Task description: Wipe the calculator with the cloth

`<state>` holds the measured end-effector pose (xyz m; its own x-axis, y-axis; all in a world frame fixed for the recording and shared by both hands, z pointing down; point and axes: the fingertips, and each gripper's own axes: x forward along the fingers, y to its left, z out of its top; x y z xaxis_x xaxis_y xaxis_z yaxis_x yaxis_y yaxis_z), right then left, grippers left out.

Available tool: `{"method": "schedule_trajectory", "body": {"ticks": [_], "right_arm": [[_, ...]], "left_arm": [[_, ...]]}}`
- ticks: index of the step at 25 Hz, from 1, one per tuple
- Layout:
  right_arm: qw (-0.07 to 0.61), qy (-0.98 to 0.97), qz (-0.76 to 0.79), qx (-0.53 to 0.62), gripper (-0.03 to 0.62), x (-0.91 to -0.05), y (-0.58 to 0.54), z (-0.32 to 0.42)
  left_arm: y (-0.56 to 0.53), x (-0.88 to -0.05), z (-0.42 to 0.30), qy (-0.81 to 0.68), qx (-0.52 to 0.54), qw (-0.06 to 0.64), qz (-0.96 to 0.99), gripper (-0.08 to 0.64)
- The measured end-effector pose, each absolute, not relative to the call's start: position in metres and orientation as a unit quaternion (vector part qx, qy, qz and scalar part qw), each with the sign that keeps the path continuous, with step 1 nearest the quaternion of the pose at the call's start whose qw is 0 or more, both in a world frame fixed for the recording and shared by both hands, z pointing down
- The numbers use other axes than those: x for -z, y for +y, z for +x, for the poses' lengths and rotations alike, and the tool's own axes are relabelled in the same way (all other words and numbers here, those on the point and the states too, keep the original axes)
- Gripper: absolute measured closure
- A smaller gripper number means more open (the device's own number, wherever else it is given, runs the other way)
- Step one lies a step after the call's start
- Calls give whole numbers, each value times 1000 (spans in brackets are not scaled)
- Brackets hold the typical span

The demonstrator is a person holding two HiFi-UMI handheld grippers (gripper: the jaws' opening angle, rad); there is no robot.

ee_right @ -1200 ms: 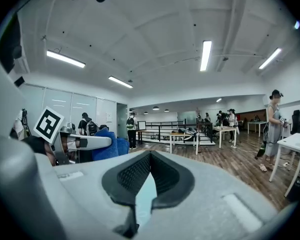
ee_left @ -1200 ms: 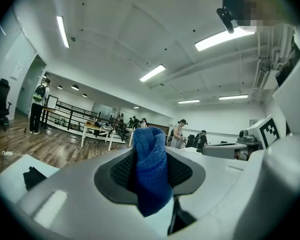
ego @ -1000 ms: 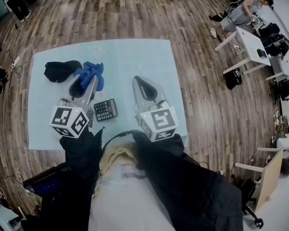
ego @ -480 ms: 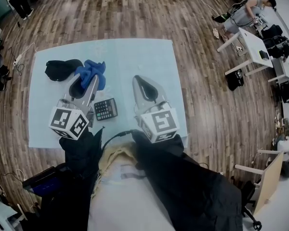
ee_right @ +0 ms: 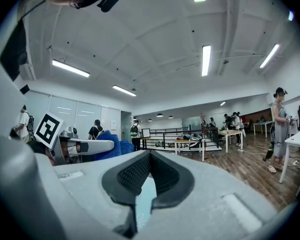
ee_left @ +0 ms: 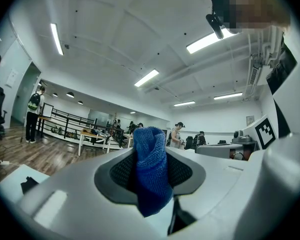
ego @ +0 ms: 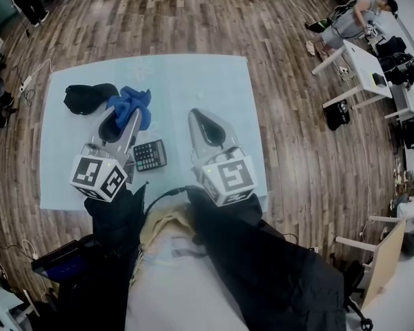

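While both black sleeves point(ego: 121, 216) reach forward from the person's body, the two grippers point toward the far edge of the pale blue rectangular surface point(ego: 221, 81), leaning slightly in toward each other. The left gripper point(ego: 119, 121) is clenched on the bright blue terry cloth point(ego: 132, 104); its own view shows a fold of cloth point(ee_left: 151, 176) pinched tight between the jaws of the left gripper point(ee_left: 152, 156). The rest bunches past the tips, and whether it rests on the surface I can't tell. The right gripper point(ego: 200, 119) sits level beside it, and in the right gripper view point(ee_right: 150, 154) the jaw tips meet with nothing between them. The small black calculator point(ego: 150, 156) lies flat between the two grippers, just beside the left one, toward the near edge. A black crumpled bundle point(ego: 86, 98) sits near the far left corner.
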<state>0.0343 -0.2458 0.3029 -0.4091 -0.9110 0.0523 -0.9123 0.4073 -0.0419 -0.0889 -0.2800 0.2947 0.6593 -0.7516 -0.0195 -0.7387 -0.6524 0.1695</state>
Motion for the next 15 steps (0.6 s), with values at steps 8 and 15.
{"method": "schedule_trajectory", "body": {"ticks": [8, 15], "right_arm": [[18, -841, 539, -32, 592, -306, -246, 32], [10, -839, 543, -23, 592, -299, -245, 32]], "left_arm": [[-281, -298, -88, -412, 40, 77, 907, 417], [-281, -299, -89, -412, 37, 78, 907, 417]]}}
